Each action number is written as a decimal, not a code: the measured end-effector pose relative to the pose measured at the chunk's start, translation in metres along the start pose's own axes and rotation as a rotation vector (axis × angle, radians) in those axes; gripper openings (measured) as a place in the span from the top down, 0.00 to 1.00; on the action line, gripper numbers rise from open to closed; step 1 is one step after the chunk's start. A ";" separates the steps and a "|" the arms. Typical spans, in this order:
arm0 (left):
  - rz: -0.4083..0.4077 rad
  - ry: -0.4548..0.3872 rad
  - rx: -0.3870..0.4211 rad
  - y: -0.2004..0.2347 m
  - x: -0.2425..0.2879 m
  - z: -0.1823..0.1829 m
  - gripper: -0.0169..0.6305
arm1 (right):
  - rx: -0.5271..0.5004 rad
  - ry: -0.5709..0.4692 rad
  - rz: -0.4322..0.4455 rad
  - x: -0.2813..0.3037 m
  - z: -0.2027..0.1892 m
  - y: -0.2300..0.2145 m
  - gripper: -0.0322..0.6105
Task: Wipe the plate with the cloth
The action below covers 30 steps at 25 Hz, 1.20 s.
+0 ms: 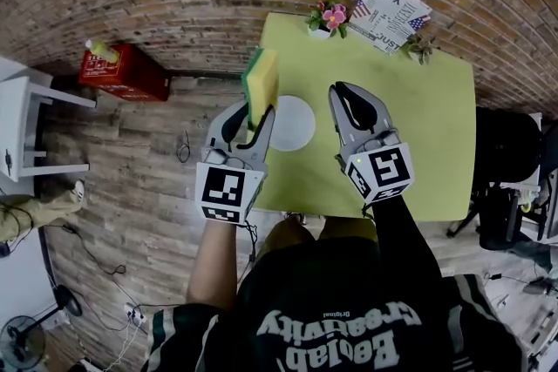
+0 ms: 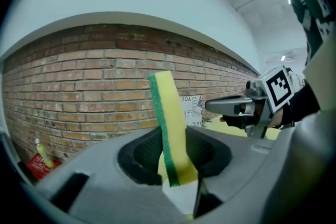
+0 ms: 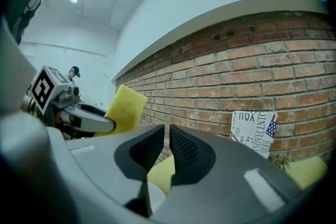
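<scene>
Left hand-held gripper [image 1: 255, 125] is clamping the soft, light sponge [image 1: 261, 79] by its lower end, at the white plate's [image 1: 298, 125] left edge, frame centre. Right hand-held gripper [image 1: 343, 98] is hovering closed, empty. Plate is probably rigid and slippery.

A yellow-green table [image 1: 436, 126] is bare right of the white plate [image 1: 296, 131] and in front of it. Along its far edge stand a flower pot [image 1: 327, 17], a printed card [image 1: 390, 11] and a small plant [image 1: 420, 46]. The sponge [image 1: 260, 81] in the left gripper [image 1: 255, 116] overlaps the plate's left rim.
</scene>
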<state>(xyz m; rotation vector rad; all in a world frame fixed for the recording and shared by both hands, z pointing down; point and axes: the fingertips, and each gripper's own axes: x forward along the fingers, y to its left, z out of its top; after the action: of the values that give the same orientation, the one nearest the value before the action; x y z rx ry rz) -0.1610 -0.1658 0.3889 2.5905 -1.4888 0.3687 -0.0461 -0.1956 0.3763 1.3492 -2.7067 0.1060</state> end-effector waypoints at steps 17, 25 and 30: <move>-0.124 0.291 -0.075 -0.024 0.065 -0.078 0.78 | 0.040 0.053 -0.049 0.015 -0.029 -0.049 0.87; -0.233 0.494 -0.130 -0.062 0.082 -0.128 0.78 | 0.052 0.063 -0.053 0.007 -0.035 -0.057 0.88; -0.260 0.593 -0.141 -0.078 0.088 -0.152 0.78 | 0.051 0.067 -0.055 0.002 -0.036 -0.060 0.88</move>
<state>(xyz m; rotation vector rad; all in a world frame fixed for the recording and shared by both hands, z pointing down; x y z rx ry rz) -0.0735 -0.1640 0.5600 2.2378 -0.9282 0.8663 0.0033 -0.2293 0.4124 1.4060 -2.6271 0.2131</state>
